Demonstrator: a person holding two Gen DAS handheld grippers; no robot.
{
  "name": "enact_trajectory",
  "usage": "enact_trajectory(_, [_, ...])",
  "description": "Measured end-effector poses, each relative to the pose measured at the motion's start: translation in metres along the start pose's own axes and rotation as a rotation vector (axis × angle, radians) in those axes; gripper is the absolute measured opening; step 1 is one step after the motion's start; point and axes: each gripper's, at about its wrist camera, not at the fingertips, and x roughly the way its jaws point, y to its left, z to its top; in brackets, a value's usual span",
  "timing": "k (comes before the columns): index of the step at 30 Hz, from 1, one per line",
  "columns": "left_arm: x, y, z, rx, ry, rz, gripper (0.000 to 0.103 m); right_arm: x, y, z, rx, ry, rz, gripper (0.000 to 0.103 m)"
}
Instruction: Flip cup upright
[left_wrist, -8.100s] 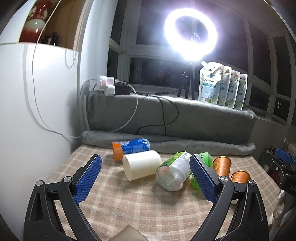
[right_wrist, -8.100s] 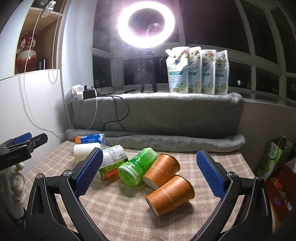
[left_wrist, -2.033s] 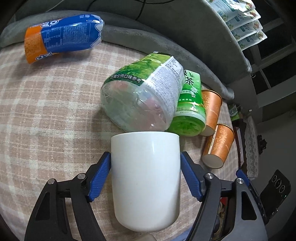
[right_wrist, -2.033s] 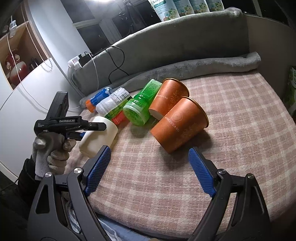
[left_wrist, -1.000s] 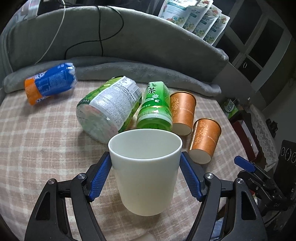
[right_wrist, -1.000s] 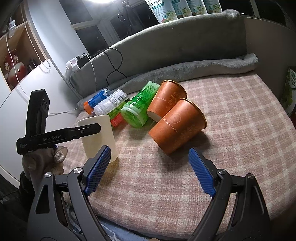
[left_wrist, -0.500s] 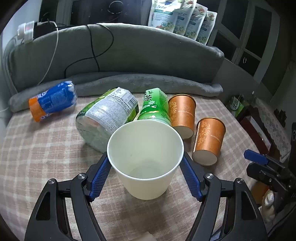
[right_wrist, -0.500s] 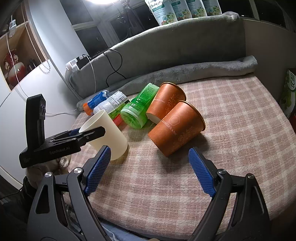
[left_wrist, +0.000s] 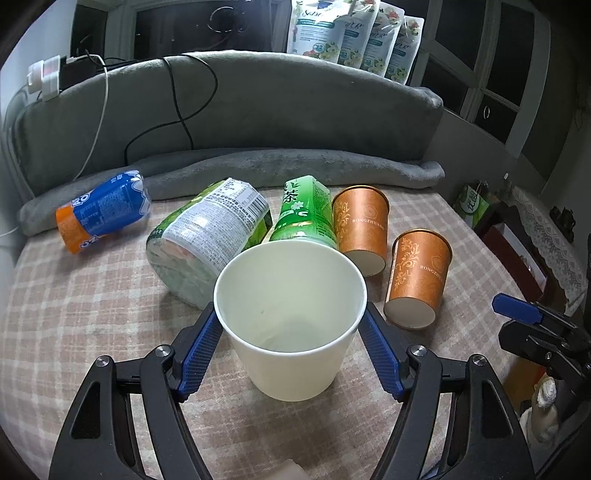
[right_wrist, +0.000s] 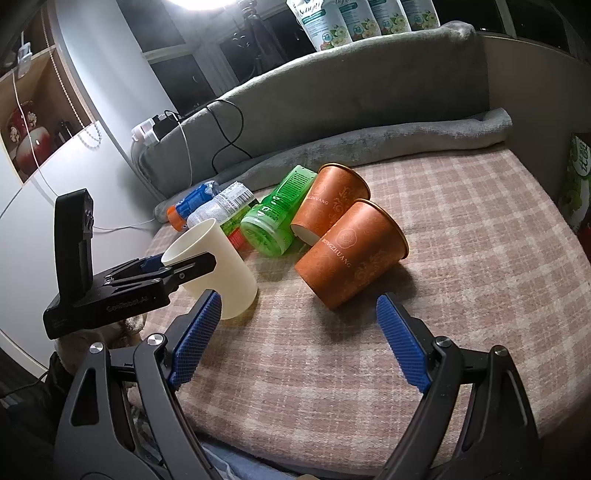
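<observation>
A white paper cup stands mouth up on the plaid cloth, tilted a little toward me in the left wrist view. My left gripper is shut on the cup, one blue pad on each side. The right wrist view shows the same cup with the left gripper clamped around it. My right gripper is open and empty, low over the cloth in front of the orange cups.
Two orange paper cups lie on their sides to the right. A green bottle, a clear bottle and a blue-orange bottle lie behind. A grey blanket roll borders the back.
The left gripper turned the white cup from lying on its side to mouth up and lowered it to the cloth. The right gripper stayed open and nearly still.
</observation>
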Motion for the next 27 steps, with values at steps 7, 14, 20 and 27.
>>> enact_trajectory(7, [-0.004, -0.004, -0.002, -0.007, 0.01, -0.034, 0.078, -0.001, 0.001, -0.001, -0.003, -0.004, 0.009, 0.089])
enact_trajectory(14, [-0.008, -0.003, -0.004, -0.018, 0.021, -0.036, 0.079, -0.003, 0.003, 0.0, -0.009, -0.008, 0.013, 0.089])
enact_trajectory(20, [-0.019, -0.001, -0.01, -0.014, 0.02, -0.027, 0.081, -0.006, 0.011, 0.003, -0.032, -0.028, 0.02, 0.089])
enact_trajectory(27, [-0.037, 0.005, -0.023, -0.023, 0.006, -0.005, 0.081, -0.011, 0.022, 0.011, -0.078, -0.074, -0.004, 0.089])
